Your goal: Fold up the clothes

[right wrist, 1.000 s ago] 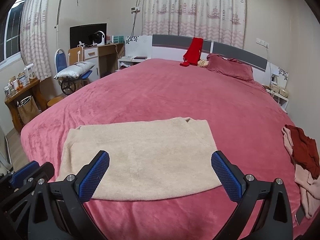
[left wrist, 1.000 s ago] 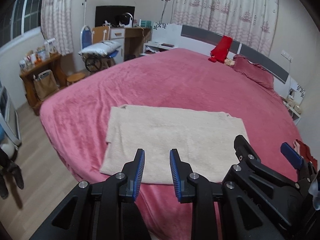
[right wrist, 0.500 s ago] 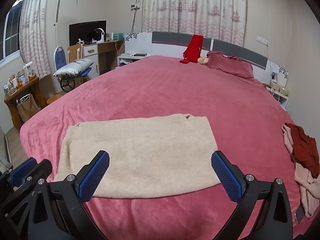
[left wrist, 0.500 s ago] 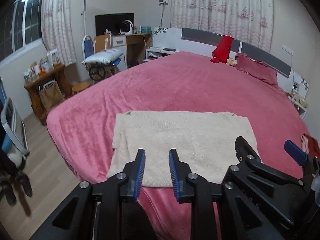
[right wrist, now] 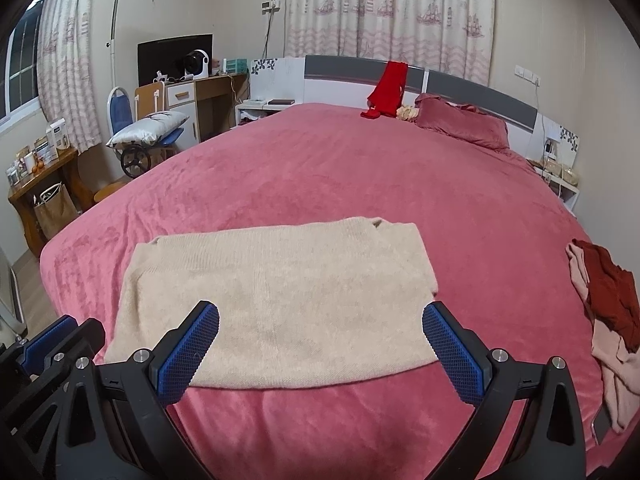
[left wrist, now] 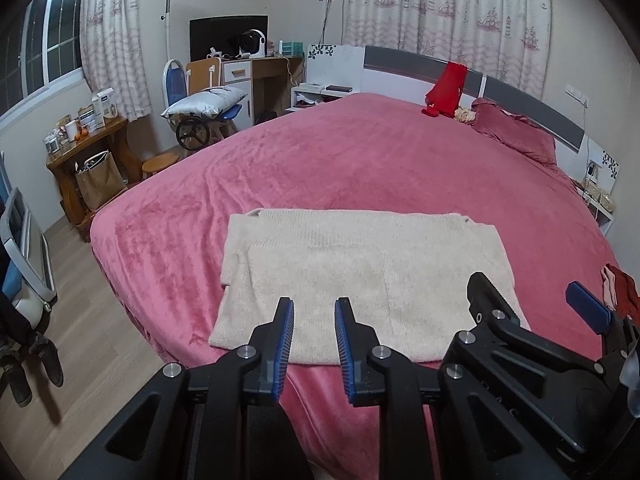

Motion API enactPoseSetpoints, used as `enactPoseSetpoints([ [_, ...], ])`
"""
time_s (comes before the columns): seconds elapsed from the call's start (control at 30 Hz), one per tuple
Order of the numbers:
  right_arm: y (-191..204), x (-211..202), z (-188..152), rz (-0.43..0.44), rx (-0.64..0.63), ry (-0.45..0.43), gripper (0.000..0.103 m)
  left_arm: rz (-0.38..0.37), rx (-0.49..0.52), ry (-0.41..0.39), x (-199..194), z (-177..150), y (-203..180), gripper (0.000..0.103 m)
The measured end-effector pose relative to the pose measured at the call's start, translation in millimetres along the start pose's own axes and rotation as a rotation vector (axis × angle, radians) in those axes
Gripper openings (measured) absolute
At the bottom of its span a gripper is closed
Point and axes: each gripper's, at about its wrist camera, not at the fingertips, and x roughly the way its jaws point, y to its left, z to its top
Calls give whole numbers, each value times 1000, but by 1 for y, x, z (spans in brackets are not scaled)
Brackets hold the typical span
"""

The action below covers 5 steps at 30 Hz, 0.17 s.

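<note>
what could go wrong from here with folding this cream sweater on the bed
1. The cream sweater lies with its near hem close to the bed edge; a careless pull might drag it off.
2. The left tool has only a narrow gap and holds nothing, so it may miss the fabric.
3. The clothes pile nearby could get snagged.

A pink bedspread (right wrist: pixel 320 168) covers the wide bed, with a matching pillow (right wrist: pixel 460 124) by the grey headboard (right wrist: pixel 480 96). A red cloth (right wrist: pixel 390 88) hangs over that headboard. Patterned curtains (right wrist: pixel 392 12) hang behind. At the left stand a wooden desk (left wrist: pixel 256 76) with a dark monitor (left wrist: pixel 224 36), a blue chair (left wrist: pixel 176 84) and a low wooden shelf (left wrist: pixel 88 140)
</note>
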Motion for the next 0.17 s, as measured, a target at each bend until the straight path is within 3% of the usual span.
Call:
enactPoseSetpoints([
  [0.17, 1, 1, 0, -1, 0, 2, 103, 8, -1, 10, 1, 0, 0, 19],
])
